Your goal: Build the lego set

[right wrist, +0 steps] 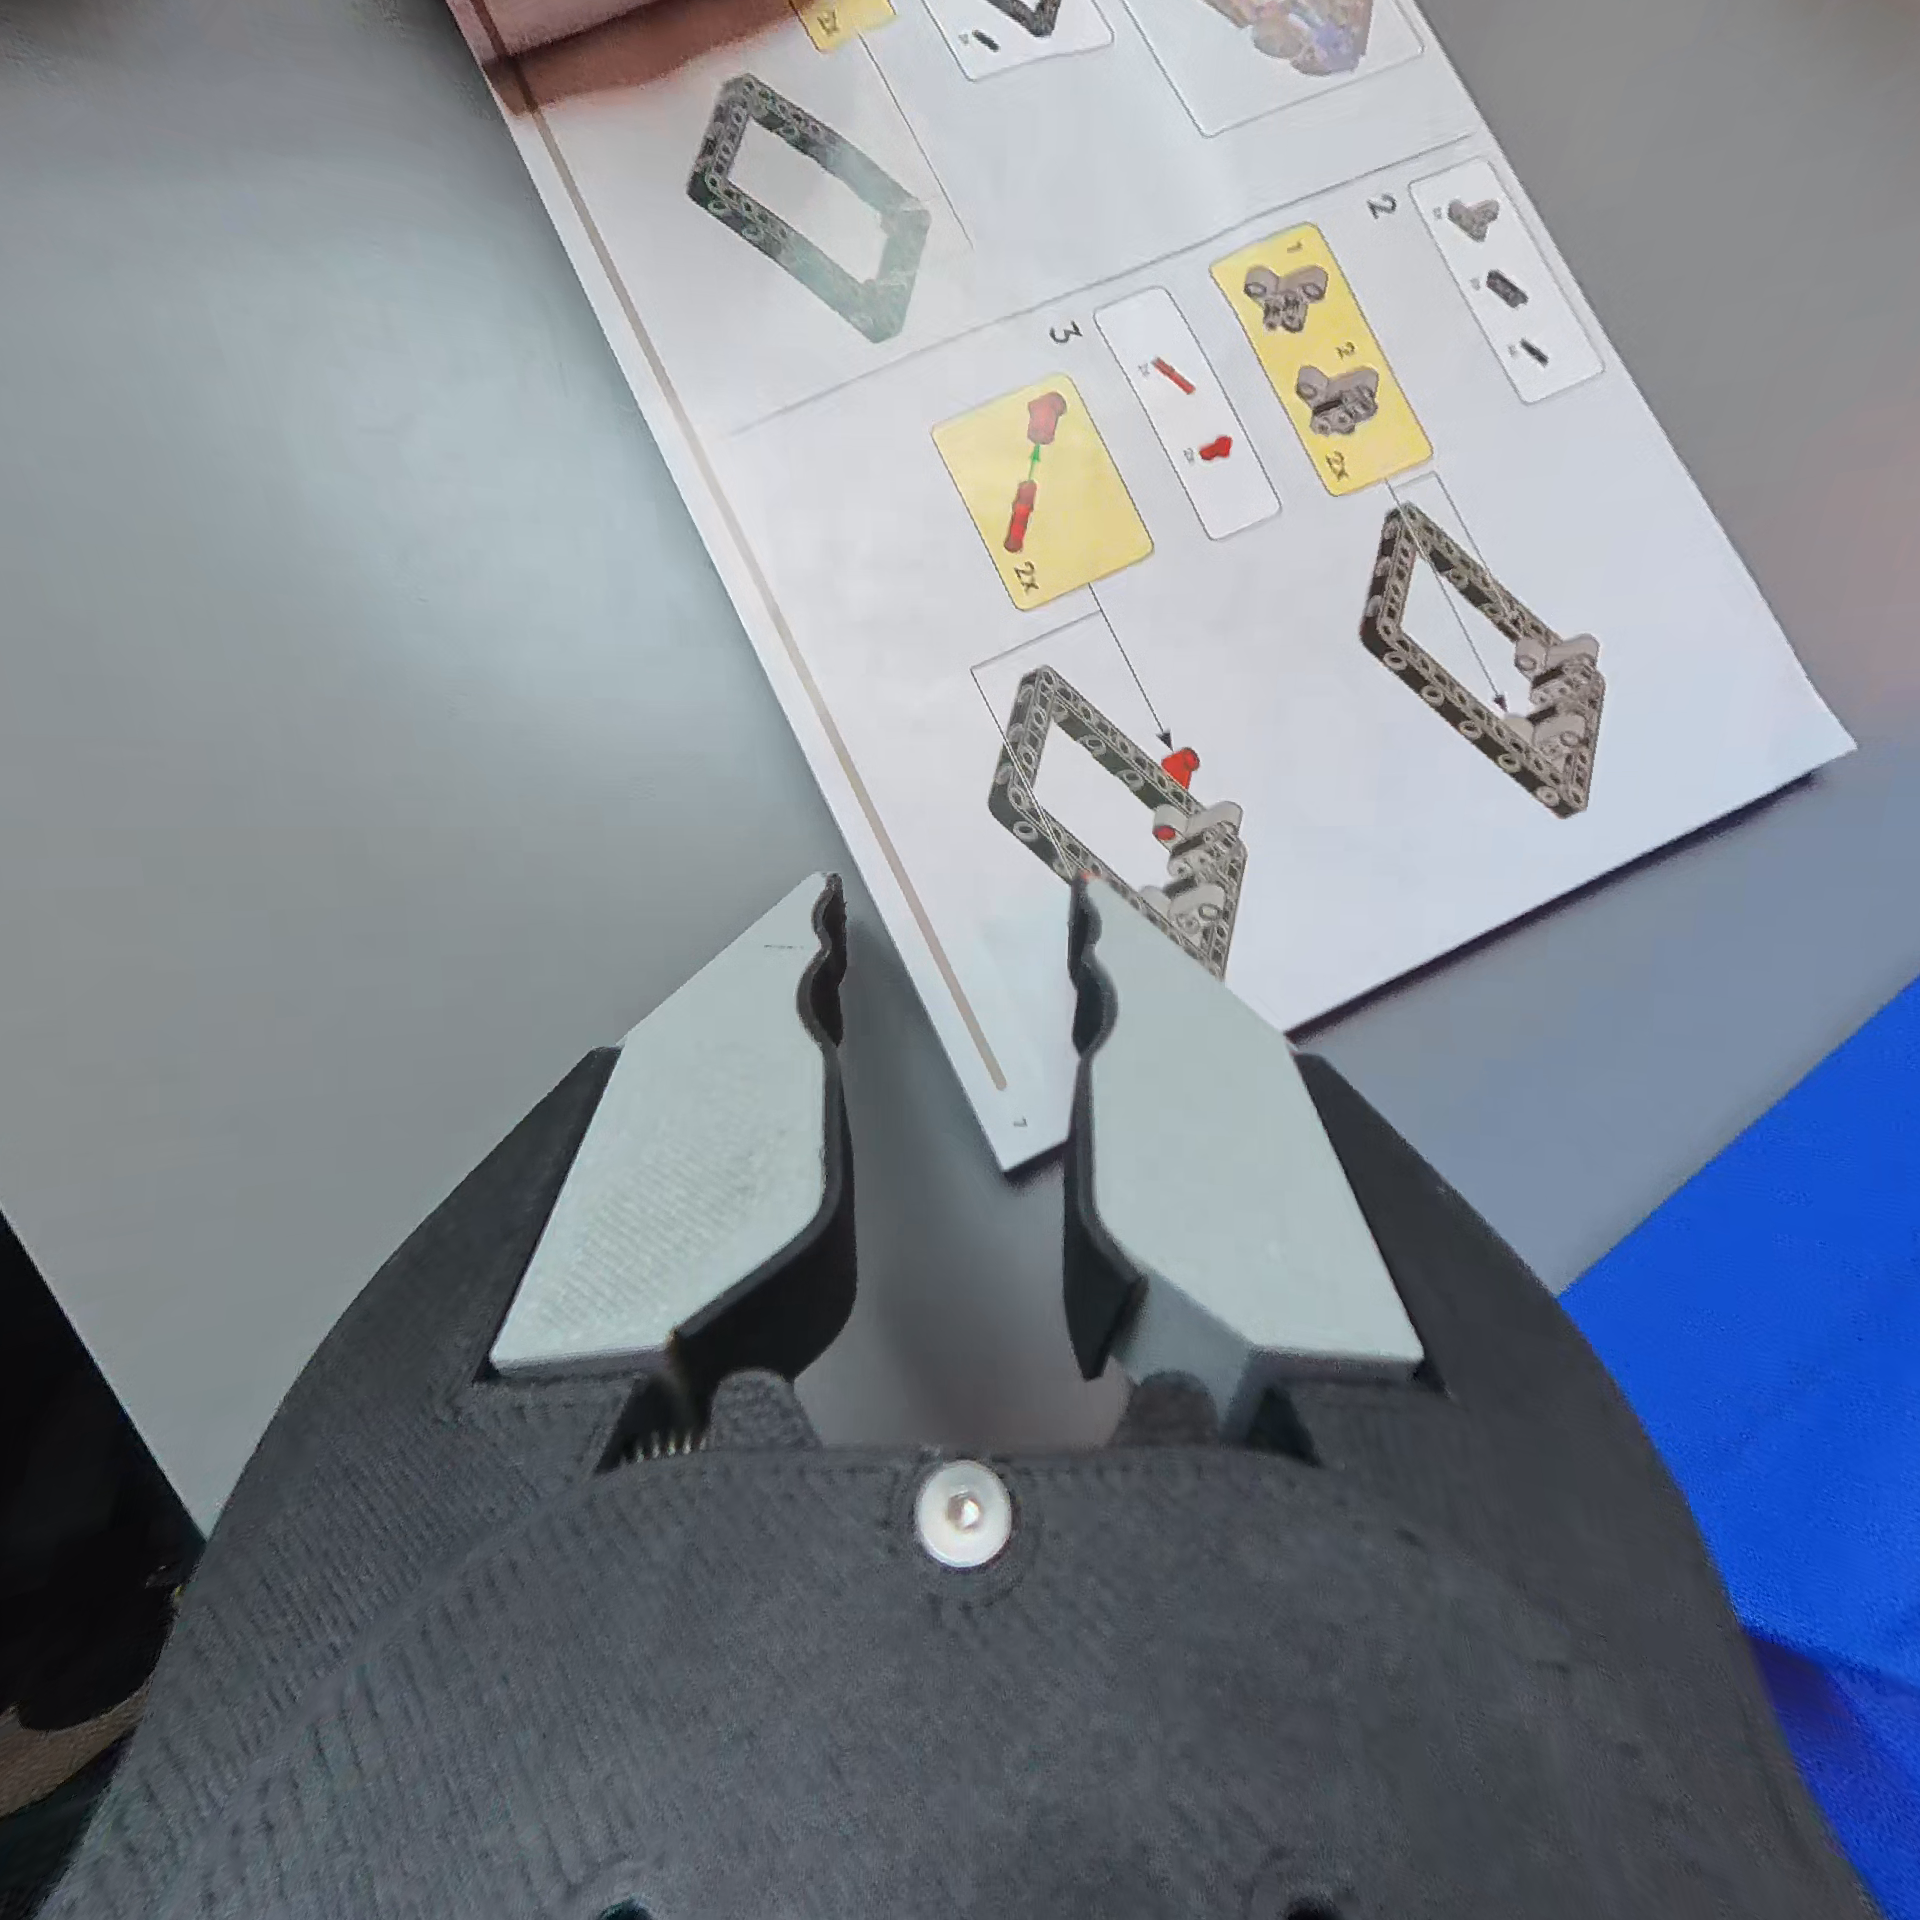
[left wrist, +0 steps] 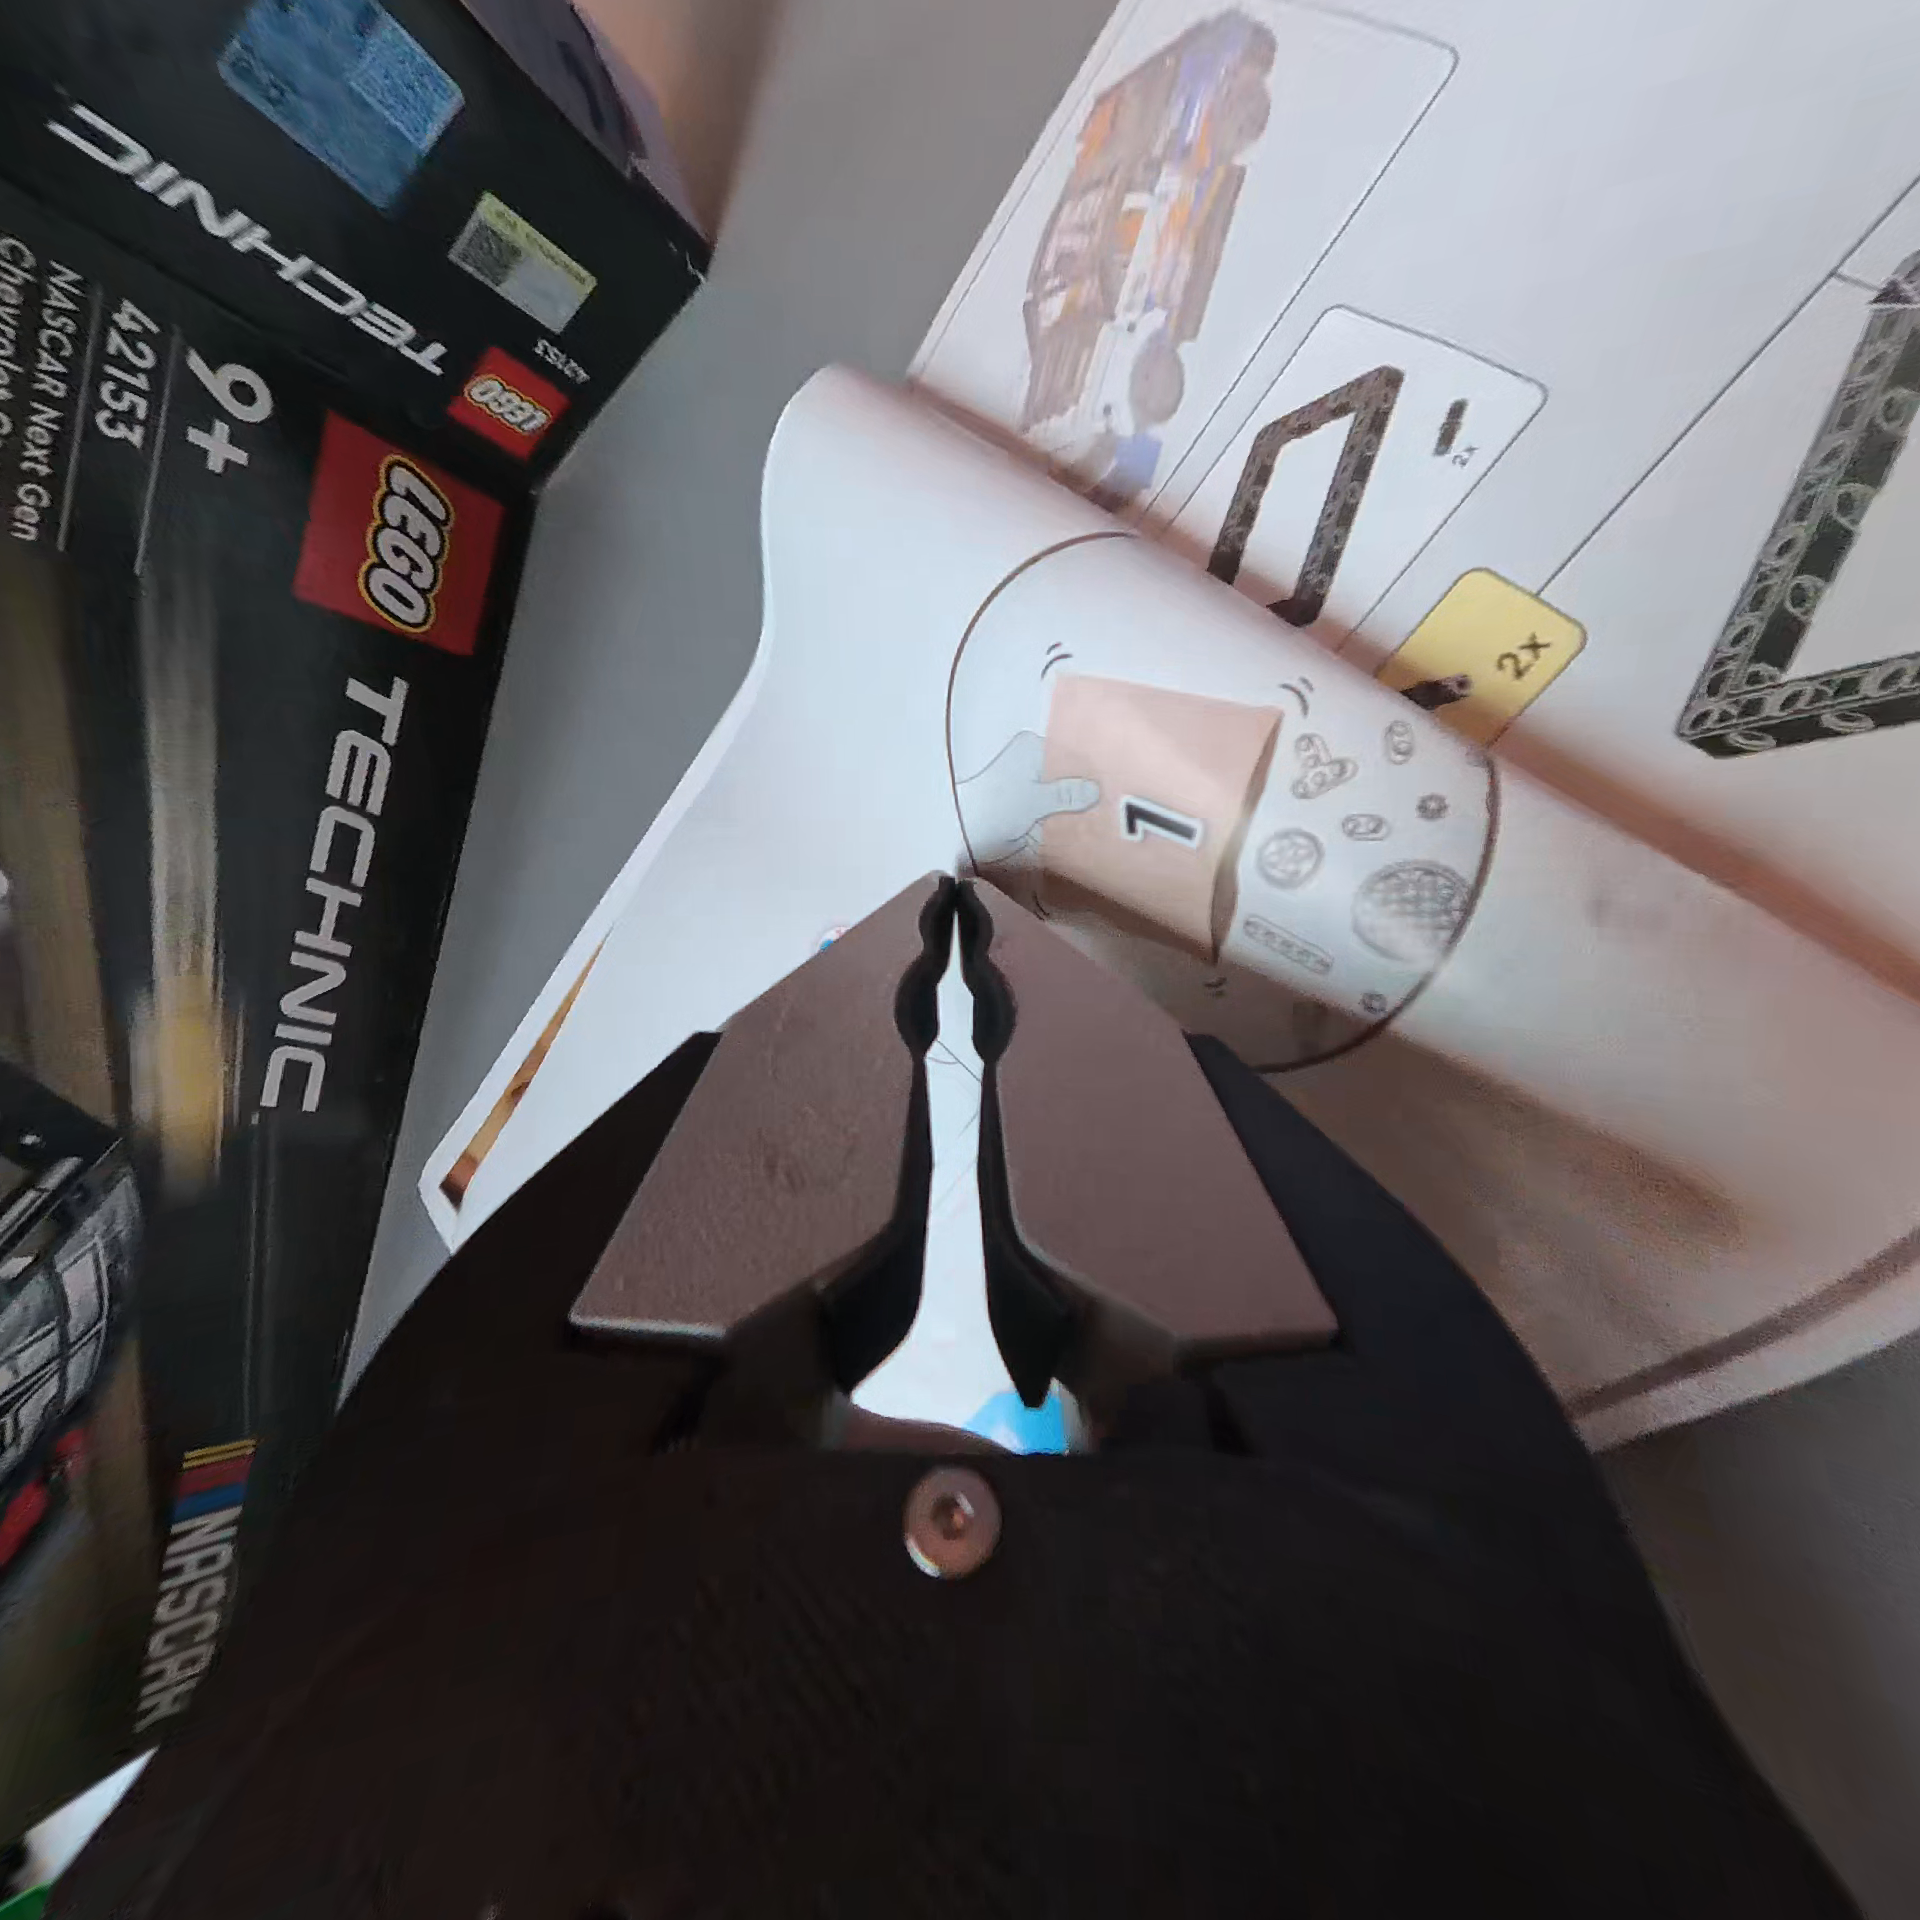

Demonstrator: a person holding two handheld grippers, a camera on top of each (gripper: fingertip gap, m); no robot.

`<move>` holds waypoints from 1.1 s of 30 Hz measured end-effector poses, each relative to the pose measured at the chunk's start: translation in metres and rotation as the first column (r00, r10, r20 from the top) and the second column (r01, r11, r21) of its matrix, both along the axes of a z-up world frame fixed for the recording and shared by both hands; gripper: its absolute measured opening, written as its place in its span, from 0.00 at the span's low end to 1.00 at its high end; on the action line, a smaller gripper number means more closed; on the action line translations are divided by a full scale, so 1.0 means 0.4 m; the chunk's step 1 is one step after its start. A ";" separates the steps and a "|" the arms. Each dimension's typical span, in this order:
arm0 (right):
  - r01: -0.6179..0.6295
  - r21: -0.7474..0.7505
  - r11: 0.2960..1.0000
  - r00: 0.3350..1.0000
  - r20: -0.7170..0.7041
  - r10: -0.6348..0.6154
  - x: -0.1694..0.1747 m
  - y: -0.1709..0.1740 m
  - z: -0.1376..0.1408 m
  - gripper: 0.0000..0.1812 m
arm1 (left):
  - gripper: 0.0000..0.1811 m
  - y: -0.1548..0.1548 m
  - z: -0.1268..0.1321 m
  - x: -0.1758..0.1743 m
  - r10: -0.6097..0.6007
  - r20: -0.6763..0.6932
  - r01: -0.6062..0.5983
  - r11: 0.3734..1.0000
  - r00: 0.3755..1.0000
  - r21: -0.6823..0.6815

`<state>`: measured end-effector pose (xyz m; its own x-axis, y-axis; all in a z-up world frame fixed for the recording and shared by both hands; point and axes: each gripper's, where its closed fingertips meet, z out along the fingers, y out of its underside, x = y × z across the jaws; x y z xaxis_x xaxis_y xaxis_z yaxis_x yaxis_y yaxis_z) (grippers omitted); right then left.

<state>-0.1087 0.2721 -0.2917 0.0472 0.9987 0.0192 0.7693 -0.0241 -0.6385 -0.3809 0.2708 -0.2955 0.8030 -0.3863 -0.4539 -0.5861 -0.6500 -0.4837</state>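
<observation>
The instruction booklet (left wrist: 1662, 260) lies open on the grey table. One of its pages (left wrist: 1195, 790), printed with a numbered bag drawing, curls up in a roll in the left wrist view. My left gripper (left wrist: 956, 894) is shut, with its tips meeting at the lower edge of that curled page, and it seems to pinch the paper. In the right wrist view the booklet's right page (right wrist: 1299, 582) shows build steps with a grey frame. My right gripper (right wrist: 956, 904) is open and empty, low over that page's near corner.
The black set box (left wrist: 260, 623) lies to the left of the booklet. A blue cloth (right wrist: 1766, 1403) lies at the right edge of the right wrist view. The grey tabletop (right wrist: 312, 520) is to the left of the booklet.
</observation>
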 end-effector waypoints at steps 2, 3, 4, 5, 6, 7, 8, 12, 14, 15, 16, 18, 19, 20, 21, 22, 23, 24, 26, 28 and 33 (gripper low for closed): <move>-0.014 -0.001 1.000 1.000 -0.005 0.014 -0.012 -0.011 -0.001 0.21 | 0.00 -0.001 -0.002 -0.001 0.020 0.039 -0.020 1.000 0.999 0.004; -0.012 0.001 1.000 1.000 0.001 0.012 -0.014 -0.012 -0.004 0.21 | 0.00 -0.001 -0.002 -0.001 0.025 0.061 -0.025 1.000 0.998 -0.001; -0.009 0.009 1.000 1.000 0.003 0.009 -0.015 -0.008 -0.005 0.19 | 0.00 -0.001 -0.002 -0.001 0.026 0.078 -0.026 1.000 0.997 -0.003; -0.007 0.011 1.000 1.000 0.002 0.007 -0.014 -0.007 -0.005 0.19 | 0.00 -0.001 -0.002 -0.001 0.027 0.090 -0.027 1.000 0.996 -0.005; -0.005 0.009 1.000 1.000 0.000 0.005 -0.014 -0.006 -0.005 0.19 | 0.00 -0.001 -0.002 -0.002 0.029 0.095 -0.028 1.000 0.995 -0.006; -0.002 0.006 1.000 1.000 -0.003 0.002 -0.014 -0.005 -0.005 0.18 | 0.00 -0.001 -0.002 -0.005 0.028 0.093 -0.027 1.000 0.995 -0.005; 0.000 0.004 1.000 1.000 -0.005 0.000 -0.014 -0.004 -0.005 0.18 | 0.00 -0.001 -0.002 -0.008 0.028 0.089 -0.028 1.000 0.996 -0.003; 0.005 -0.007 1.000 1.000 -0.011 -0.005 -0.015 -0.002 -0.004 0.15 | 0.00 0.004 -0.001 -0.026 0.052 0.078 -0.053 0.998 0.996 0.018; -0.004 -0.042 0.999 1.000 -0.030 0.003 -0.018 -0.010 -0.001 0.13 | 0.00 0.002 0.002 -0.034 0.069 0.063 -0.071 0.997 0.996 0.026; -0.003 -0.058 0.998 0.999 -0.039 0.001 -0.018 -0.011 0.000 0.13 | 0.00 -0.001 0.003 -0.034 0.071 0.064 -0.073 0.997 0.995 0.027; 0.001 -0.069 0.998 0.999 -0.049 -0.004 -0.019 -0.009 0.001 0.12 | 0.00 -0.004 0.006 -0.033 0.074 0.069 -0.076 0.997 0.995 0.028; 0.008 -0.090 0.996 0.998 -0.061 -0.014 -0.018 -0.006 0.002 0.09 | 0.00 -0.011 0.016 -0.032 0.087 0.082 -0.090 0.995 0.993 0.034; 0.012 -0.097 0.995 0.998 -0.064 -0.018 -0.018 -0.004 0.002 0.05 | 0.00 -0.016 0.026 -0.029 0.088 0.090 -0.092 0.995 0.992 0.042; 0.013 -0.104 0.995 0.998 -0.067 -0.020 -0.019 -0.004 0.003 0.06 | 0.00 -0.022 0.037 -0.024 0.087 0.098 -0.092 0.994 0.991 0.050; 0.014 -0.109 0.994 0.998 -0.067 -0.021 -0.019 -0.003 0.002 0.06 | 0.00 -0.029 0.051 -0.016 0.084 0.108 -0.091 0.994 0.991 0.061; 0.016 -0.108 0.994 0.998 -0.062 -0.023 -0.019 -0.002 0.000 0.07 | 0.00 -0.036 0.066 -0.005 0.076 0.121 -0.085 0.994 0.990 0.075; 0.018 -0.101 0.995 0.998 -0.059 -0.024 -0.019 0.000 -0.001 0.08 | 0.01 -0.044 0.081 0.009 0.064 0.134 -0.076 0.993 0.989 0.085; 0.018 -0.090 0.996 0.998 -0.062 -0.024 -0.019 0.002 0.002 0.09 | 0.02 -0.054 0.094 0.026 0.050 0.145 -0.064 0.994 0.988 0.091; 0.006 -0.080 0.997 0.997 -0.081 -0.013 -0.020 0.001 0.013 0.10 | 0.05 -0.072 0.123 0.084 -0.010 0.190 -0.013 0.993 0.982 0.119; -0.005 -0.075 0.997 0.993 -0.120 -0.004 -0.025 0.002 0.028 0.16 | 0.07 -0.095 0.143 0.194 -0.135 0.281 0.099 0.985 0.950 0.140; -0.032 -0.055 0.998 0.992 -0.121 0.025 -0.031 -0.005 0.025 0.19 | 0.05 -0.099 0.091 0.274 -0.194 0.161 0.180 0.979 0.968 0.100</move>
<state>-0.1212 0.2699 -0.2816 0.0176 0.9990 -0.0415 0.6880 -0.0422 -0.7244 -0.2713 0.2310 -0.2591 0.7879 -0.5029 -0.3554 -0.5985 -0.4896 -0.6341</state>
